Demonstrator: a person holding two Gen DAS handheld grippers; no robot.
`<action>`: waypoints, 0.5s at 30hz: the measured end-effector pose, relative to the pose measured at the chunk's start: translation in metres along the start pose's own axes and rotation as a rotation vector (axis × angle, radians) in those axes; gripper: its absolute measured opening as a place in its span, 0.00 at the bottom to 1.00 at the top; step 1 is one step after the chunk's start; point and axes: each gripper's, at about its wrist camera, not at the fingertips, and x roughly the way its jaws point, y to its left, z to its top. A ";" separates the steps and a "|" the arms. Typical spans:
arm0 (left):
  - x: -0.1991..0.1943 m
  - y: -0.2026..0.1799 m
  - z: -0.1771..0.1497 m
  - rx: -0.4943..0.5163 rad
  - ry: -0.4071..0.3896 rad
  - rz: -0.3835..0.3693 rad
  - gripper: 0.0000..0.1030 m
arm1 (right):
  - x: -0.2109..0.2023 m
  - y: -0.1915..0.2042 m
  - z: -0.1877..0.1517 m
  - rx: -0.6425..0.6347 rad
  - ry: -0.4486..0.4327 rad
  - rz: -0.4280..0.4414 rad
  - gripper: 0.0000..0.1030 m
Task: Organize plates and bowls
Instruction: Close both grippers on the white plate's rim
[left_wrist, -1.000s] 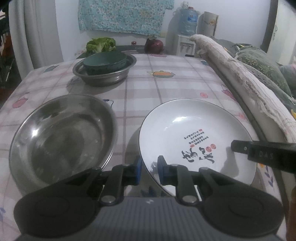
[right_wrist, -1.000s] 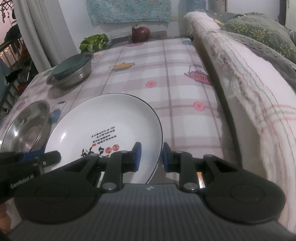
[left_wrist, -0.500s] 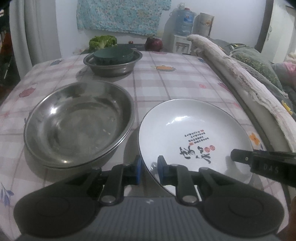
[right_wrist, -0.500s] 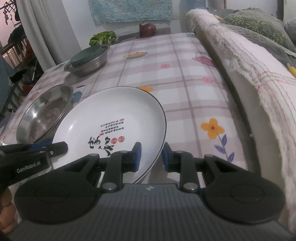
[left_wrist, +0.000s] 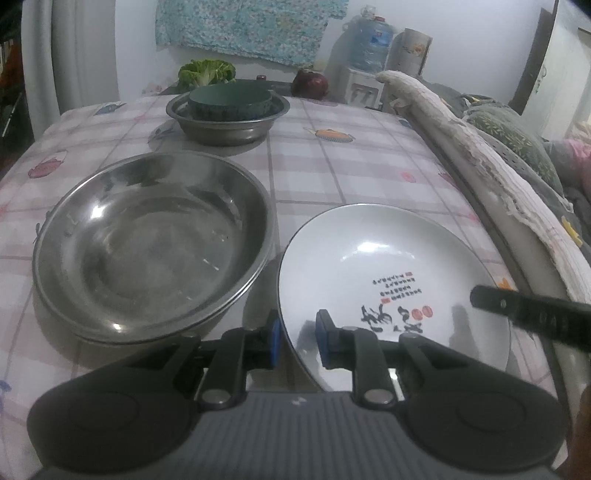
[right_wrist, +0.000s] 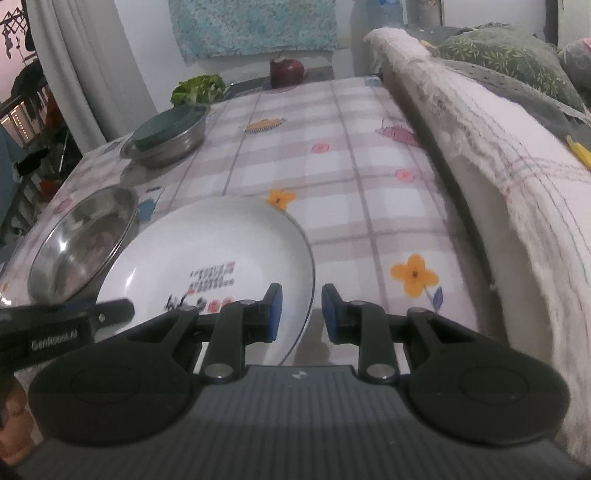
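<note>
1. Left wrist view: the white plate (left_wrist: 388, 273) is seen straddled at its near-left rim by the left gripper (left_wrist: 297, 341), one finger outside the rim, one over the inside; a gap shows between the pads, and whether the rim is pinched cannot be told.
2. In the right wrist view, the plate's (right_wrist: 207, 266) near-right rim is straddled by the right gripper (right_wrist: 298, 314), fingers parted, not visibly clamped.
3. Both grippers are placed at the plate's near edge, left and right of it; the plate is round, so no long axis is offered. Neither gripper is judged nearer.
4. The plate lies on the checked worktop (left_wrist: 332, 173), near its front-right; it holds nothing.
5. Just left of it, the large steel basin (left_wrist: 151, 251) is seen empty, its rim close beside the plate's.
6. Farther back, a smaller steel bowl (left_wrist: 227, 125) holds a dark green bowl (left_wrist: 229, 101), upside down by the look of it.
7. Stacking the plate is judged to call for a lift by both grippers.
</note>
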 end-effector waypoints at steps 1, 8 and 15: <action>0.001 0.000 0.001 -0.002 0.000 0.001 0.21 | 0.004 -0.002 0.004 0.002 -0.003 0.001 0.23; 0.001 0.001 0.003 -0.001 0.012 -0.011 0.21 | 0.022 -0.003 0.019 0.005 0.015 0.056 0.26; -0.015 0.002 -0.012 0.016 0.026 -0.036 0.23 | 0.015 0.001 0.012 -0.018 0.034 0.067 0.29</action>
